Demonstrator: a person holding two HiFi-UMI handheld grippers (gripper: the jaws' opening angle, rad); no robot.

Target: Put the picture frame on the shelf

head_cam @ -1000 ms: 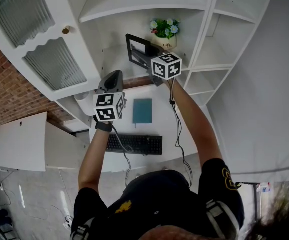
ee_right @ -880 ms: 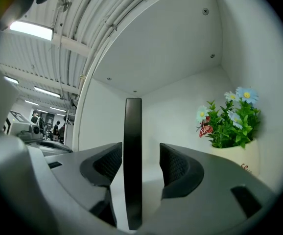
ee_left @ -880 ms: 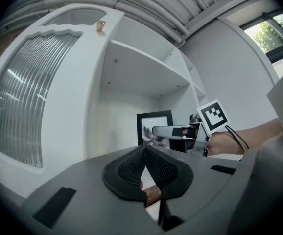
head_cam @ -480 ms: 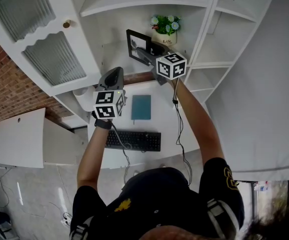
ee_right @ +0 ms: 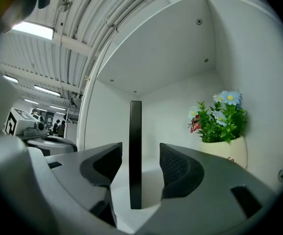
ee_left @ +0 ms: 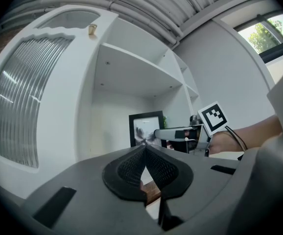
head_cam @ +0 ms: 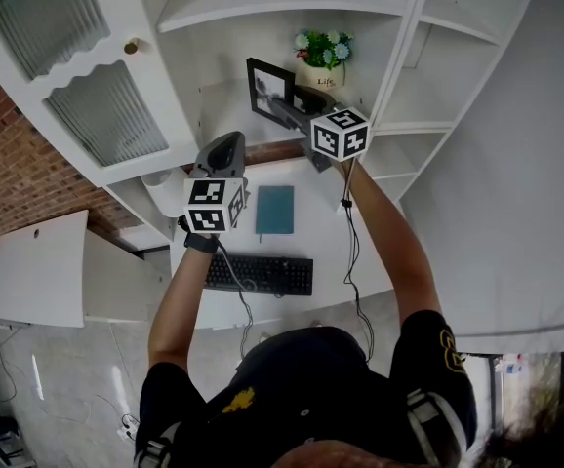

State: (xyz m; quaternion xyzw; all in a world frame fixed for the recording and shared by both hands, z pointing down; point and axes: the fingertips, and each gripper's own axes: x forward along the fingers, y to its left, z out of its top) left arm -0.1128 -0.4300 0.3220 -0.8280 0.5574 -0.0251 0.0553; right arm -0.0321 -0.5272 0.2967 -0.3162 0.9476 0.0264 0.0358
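Note:
The black picture frame stands upright on the white shelf, next to the flower pot. In the right gripper view I see the frame edge-on between my jaws, with a gap on each side. My right gripper is open around it. My left gripper hangs lower and to the left, above the desk, shut with nothing in it. From the left gripper view the frame faces me, with the right gripper reaching across in front of it.
A white pot of blue and white flowers stands right of the frame. An open cabinet door with ribbed glass hangs at the left. Below lie a teal book and a black keyboard on the desk.
My right gripper has drawn back a little toward me and to the right. The frame stays upright on the shelf. My left gripper has hardly moved.

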